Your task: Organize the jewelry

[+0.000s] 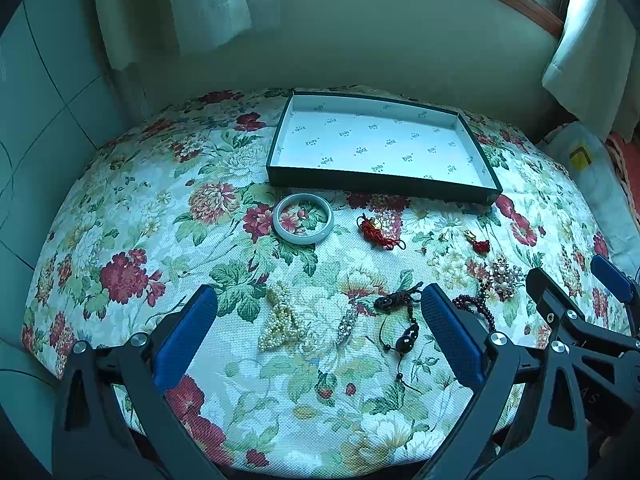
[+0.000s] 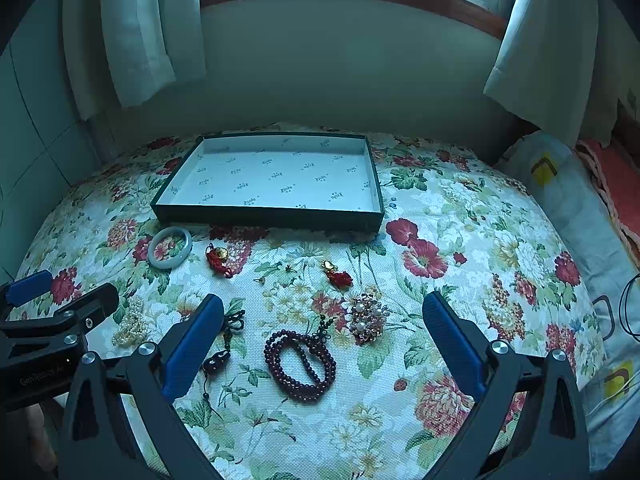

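Jewelry lies loose on a floral tablecloth in front of an empty dark-edged tray (image 1: pixel 276 148) (image 2: pixel 376 184). A pale jade bangle (image 1: pixel 303 219) (image 2: pixel 170 247) sits nearest the tray. Nearby lie two red knotted charms (image 1: pixel 376 232) (image 2: pixel 338 276), a pearl bow (image 1: pixel 282 318), a crystal clip (image 1: pixel 347 326), a dark corded pendant (image 1: pixel 406 336) (image 2: pixel 216 360), a dark red bead strand (image 2: pixel 300 364) and a pearl brooch (image 2: pixel 366 320) (image 1: pixel 505 278). My left gripper (image 1: pixel 318 332) hovers open above the pearl bow and clip. My right gripper (image 2: pixel 324 344) is open over the bead strand.
A wall with curtains (image 2: pixel 136 32) and a window stands behind the table. A plastic-wrapped bundle (image 2: pixel 568 208) and an orange cloth lie off the right edge. Tiled wall runs along the left. Small earrings (image 2: pixel 288 269) rest mid-cloth.
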